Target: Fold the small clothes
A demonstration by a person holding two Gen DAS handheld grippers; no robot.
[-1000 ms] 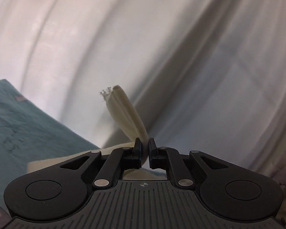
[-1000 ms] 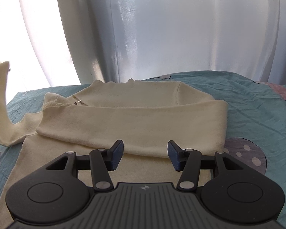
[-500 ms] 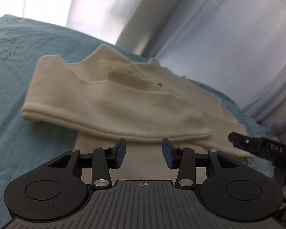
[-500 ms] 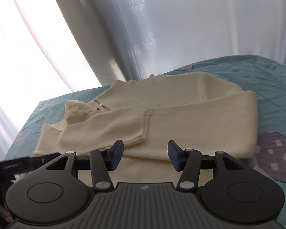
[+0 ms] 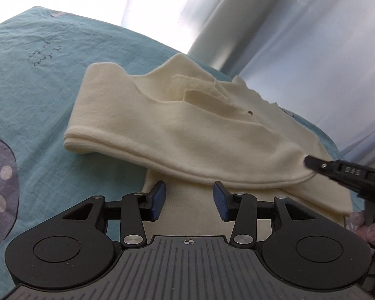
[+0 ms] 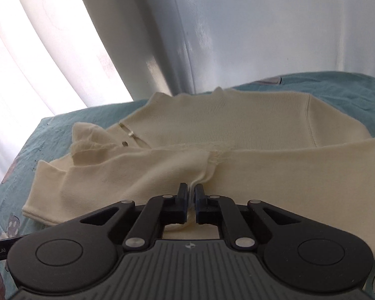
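A cream knit sweater (image 5: pixel 177 125) lies on a teal bedsheet (image 5: pixel 30 80), both sleeves folded across its body. My left gripper (image 5: pixel 188 201) is open and empty, just short of the folded sleeve's lower edge. My right gripper (image 6: pixel 191 195) is shut on the edge of the folded sleeve, where the cuff seam (image 6: pixel 213 160) meets the other sleeve. The sweater (image 6: pixel 237 130) fills the middle of the right wrist view. The right gripper's finger shows at the right edge of the left wrist view (image 5: pixel 337 170).
White curtains (image 6: pixel 237 37) hang behind the bed, brightly backlit on the left. The sheet has purple spotted patches (image 5: pixel 0 170). A gloved hand (image 5: pixel 365 227) shows at the right edge of the left wrist view.
My left gripper let go of the sleeve, which now lies folded over the body, and it opened. My right gripper has just shut on the folded sleeve's edge.
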